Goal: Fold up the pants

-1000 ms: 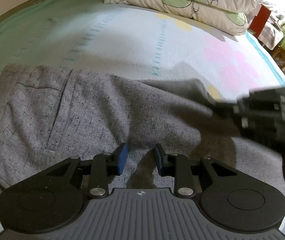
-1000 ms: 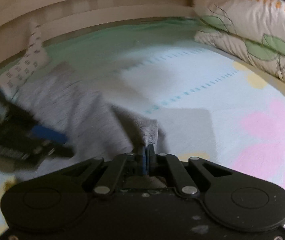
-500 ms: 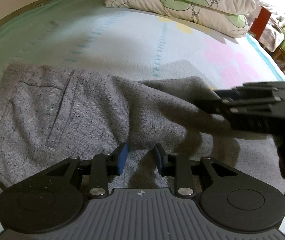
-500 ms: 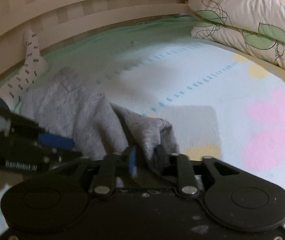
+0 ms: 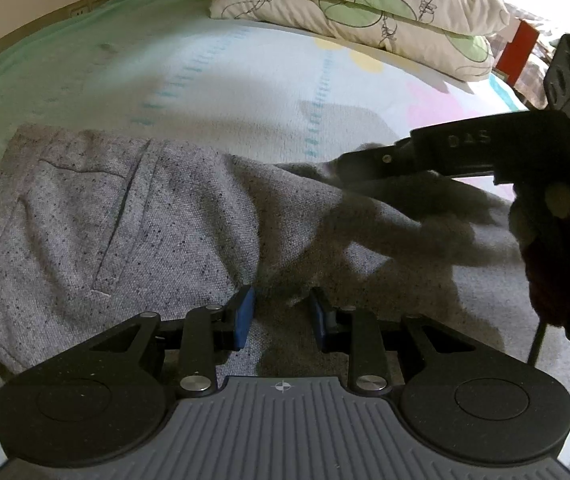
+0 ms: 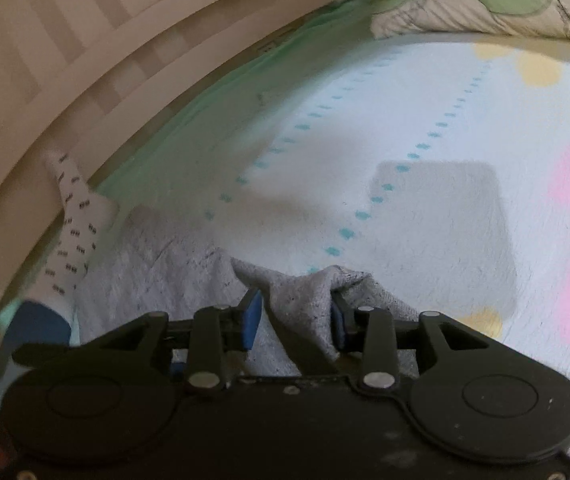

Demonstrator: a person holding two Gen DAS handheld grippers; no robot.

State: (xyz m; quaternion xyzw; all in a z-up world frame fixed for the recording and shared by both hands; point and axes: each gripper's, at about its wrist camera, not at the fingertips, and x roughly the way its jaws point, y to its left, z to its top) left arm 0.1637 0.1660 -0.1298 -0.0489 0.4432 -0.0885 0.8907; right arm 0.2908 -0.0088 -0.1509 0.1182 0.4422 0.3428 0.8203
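Grey speckled pants point(image 5: 133, 216) lie folded on the bed, pocket and waist at the left. My left gripper point(image 5: 281, 314) is open, low over the pants' near edge, with cloth under and between its blue pads point(image 5: 244, 314). My right gripper point(image 6: 296, 316) is open; a bunched fold of the pants point(image 6: 305, 292) stands loose between its pads. In the left wrist view the right gripper point(image 5: 349, 166) reaches in from the right over the pants' far edge.
The bed sheet point(image 5: 221, 80) is pale with dotted teal lines and pink and yellow flowers. Leaf-print pillows point(image 5: 365, 4) lie at the head. A wooden bed rail point(image 6: 85, 60) curves along the far side, with a white patterned cloth point(image 6: 73, 216) by it.
My right gripper has opened and let go of the pants' fold it was pinching. The fold now lies loose between its pads. My left gripper has stayed open in place.
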